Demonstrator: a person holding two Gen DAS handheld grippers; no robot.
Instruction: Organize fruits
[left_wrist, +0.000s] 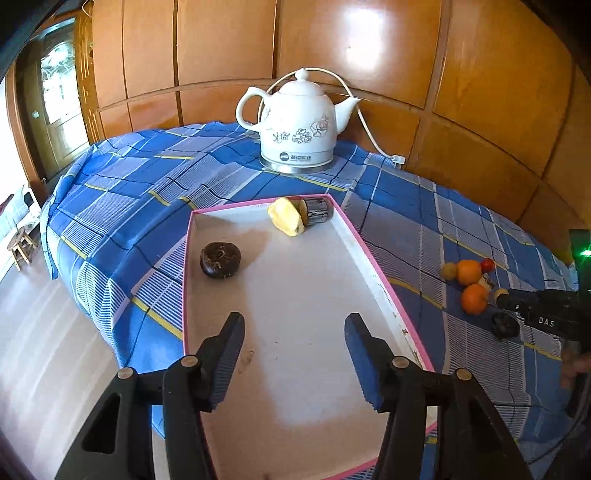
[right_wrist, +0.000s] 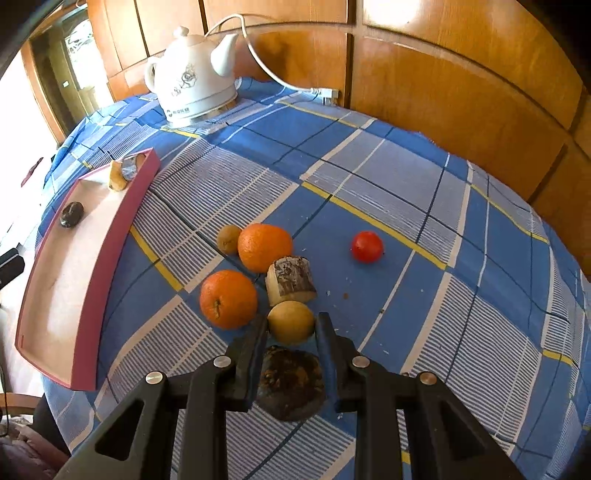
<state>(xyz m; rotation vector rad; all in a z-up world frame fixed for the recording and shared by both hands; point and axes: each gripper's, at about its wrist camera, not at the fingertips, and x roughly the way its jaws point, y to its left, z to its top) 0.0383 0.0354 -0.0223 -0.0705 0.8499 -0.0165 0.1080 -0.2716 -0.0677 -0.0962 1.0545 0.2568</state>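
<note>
Right gripper (right_wrist: 291, 334): jaws drawn narrow around a small yellow-brown fruit (right_wrist: 290, 322), pads against its sides; a dark rough fruit (right_wrist: 291, 384) lies nearer, between the finger bases.
Left gripper (left_wrist: 294, 354): jaws parted with nothing between them, held above the near part of the tray.
Fruit cluster: near orange (right_wrist: 228, 299) just left of the held fruit; cut wood-like piece (right_wrist: 291, 281) just beyond it; far orange (right_wrist: 264, 246) touching that piece; small brownish fruit (right_wrist: 229, 239) beside the far orange; red fruit (right_wrist: 366, 246) apart to the right.
Tray (left_wrist: 364, 243): pink-rimmed, white inside, towards the left edge of the surface; dark round fruit (left_wrist: 220, 259) by its left wall; yellow piece (left_wrist: 286, 216) and dark cylinder (left_wrist: 317, 211) in its far right corner.
Surface (right_wrist: 424, 206): blue checked cloth.
Kettle (left_wrist: 297, 122): white, at the far edge, cord trailing right.
</note>
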